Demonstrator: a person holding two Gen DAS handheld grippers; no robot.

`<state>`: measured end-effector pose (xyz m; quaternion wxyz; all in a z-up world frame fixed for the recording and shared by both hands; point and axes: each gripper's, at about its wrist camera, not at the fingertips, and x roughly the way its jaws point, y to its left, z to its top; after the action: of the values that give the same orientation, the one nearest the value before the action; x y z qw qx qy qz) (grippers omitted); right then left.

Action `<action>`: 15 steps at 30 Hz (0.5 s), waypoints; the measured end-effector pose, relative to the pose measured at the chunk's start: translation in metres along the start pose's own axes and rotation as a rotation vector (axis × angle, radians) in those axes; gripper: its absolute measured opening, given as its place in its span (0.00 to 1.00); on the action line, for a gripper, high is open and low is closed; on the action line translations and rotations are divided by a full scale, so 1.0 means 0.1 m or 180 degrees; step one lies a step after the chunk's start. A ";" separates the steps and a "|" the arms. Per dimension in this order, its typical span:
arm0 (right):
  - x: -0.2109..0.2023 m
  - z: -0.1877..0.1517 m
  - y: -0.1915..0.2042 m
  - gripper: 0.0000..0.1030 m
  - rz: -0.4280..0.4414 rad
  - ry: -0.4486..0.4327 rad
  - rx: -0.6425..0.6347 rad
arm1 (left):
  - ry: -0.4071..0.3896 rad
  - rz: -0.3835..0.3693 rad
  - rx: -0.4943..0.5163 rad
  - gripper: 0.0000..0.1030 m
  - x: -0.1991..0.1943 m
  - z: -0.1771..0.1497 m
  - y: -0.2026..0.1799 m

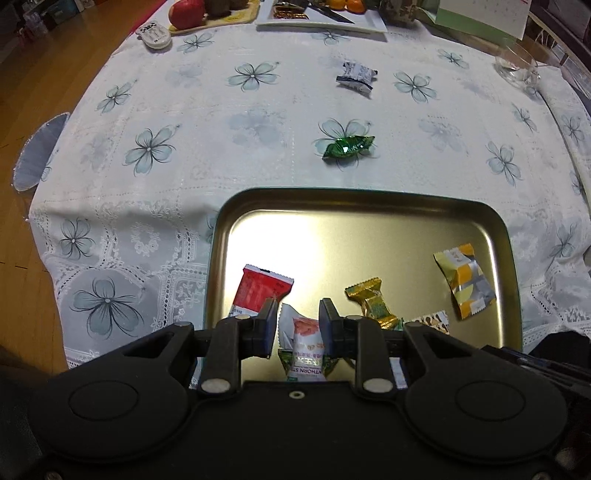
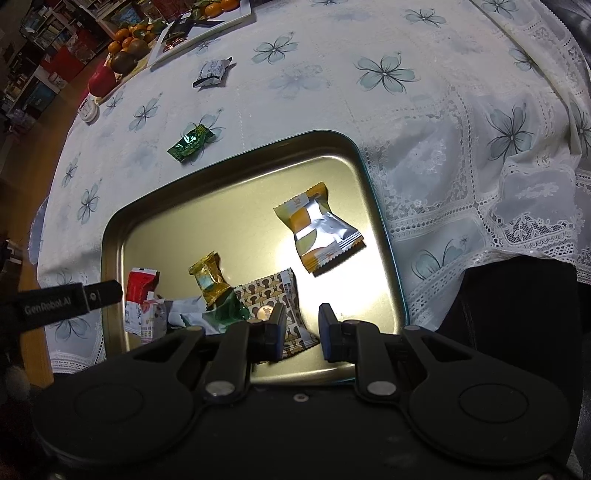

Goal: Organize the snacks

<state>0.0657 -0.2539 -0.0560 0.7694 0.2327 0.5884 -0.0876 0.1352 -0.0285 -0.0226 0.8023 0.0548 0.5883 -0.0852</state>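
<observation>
A gold metal tray (image 1: 369, 199) (image 2: 236, 158) lies on the flowered tablecloth and holds several wrapped snacks. My left gripper (image 1: 298, 325) hovers over its near edge, jaws open around a white hawthorn snack packet (image 1: 304, 343) that lies on a green wrapper. A red packet (image 1: 258, 291), a gold candy (image 1: 373, 302) and a yellow-silver packet (image 1: 465, 280) lie in the tray. My right gripper (image 2: 303, 328) is open and empty over a brown patterned packet (image 2: 273, 295). A green candy (image 1: 347, 146) (image 2: 190, 142) and a dark blue-white packet (image 1: 356, 75) (image 2: 212, 72) lie on the cloth beyond the tray.
At the far table edge stand a cutting board with fruit (image 1: 207, 14), a white plate (image 1: 321, 18), a remote (image 1: 153, 33) and a glass bowl (image 1: 517, 66). The wooden floor (image 1: 44, 74) shows at left. The left gripper's body (image 2: 66, 299) shows at the left of the right wrist view.
</observation>
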 end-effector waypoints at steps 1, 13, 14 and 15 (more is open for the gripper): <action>0.00 0.00 0.00 0.21 0.0003 0.0004 -0.0003 | -0.0006 0.0014 -0.0021 0.34 -0.01 0.01 0.02; 0.04 0.02 0.05 0.30 0.0020 0.0068 -0.0075 | 0.0203 0.0115 -0.0113 0.34 0.15 -0.09 0.22; 0.05 0.02 0.07 0.31 0.0022 0.0077 -0.0087 | 0.0221 0.0113 -0.0113 0.34 0.17 -0.10 0.23; 0.06 0.03 0.08 0.31 0.0026 0.0085 -0.0101 | 0.0246 0.0113 -0.0118 0.34 0.19 -0.10 0.23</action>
<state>0.0733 -0.2474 -0.0590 0.7655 0.2240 0.5989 -0.0720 0.1364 -0.0057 -0.0437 0.7812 0.0536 0.6192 -0.0579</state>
